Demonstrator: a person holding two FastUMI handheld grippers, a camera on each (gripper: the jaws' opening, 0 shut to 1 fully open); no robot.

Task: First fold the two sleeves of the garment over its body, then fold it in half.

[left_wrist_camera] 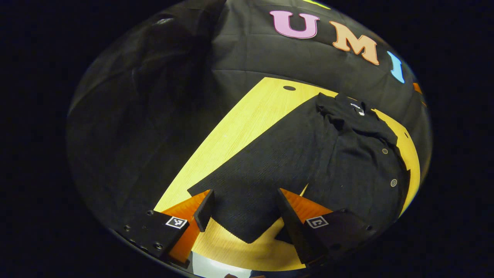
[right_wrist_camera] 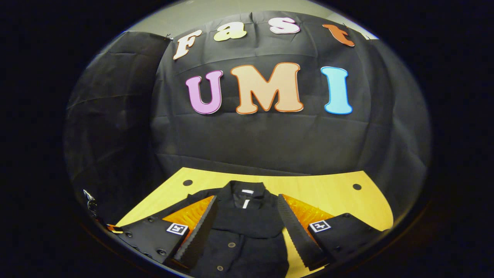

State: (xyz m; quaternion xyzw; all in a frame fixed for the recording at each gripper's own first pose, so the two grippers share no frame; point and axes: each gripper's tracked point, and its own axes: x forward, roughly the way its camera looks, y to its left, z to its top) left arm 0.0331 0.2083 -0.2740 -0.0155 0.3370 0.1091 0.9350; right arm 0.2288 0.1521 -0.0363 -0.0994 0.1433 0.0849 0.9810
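Partly cropped, garment on table, hem hidden between spread right tongs

Tongs spread wide above black garment collar, lying on yellow table.

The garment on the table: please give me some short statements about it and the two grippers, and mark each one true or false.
1. The garment is dark and has round buttons. True.
2. The left gripper is shut on a sleeve. False: its fingers stand apart, with the sleeve's cuff between them.
3. The garment lies on a light wooden table. True.
4. The right gripper hangs above the garment's collar end, fingers apart. True.
5. The sleeve by the left gripper is already folded over the body. False: it stretches out sideways onto the table.
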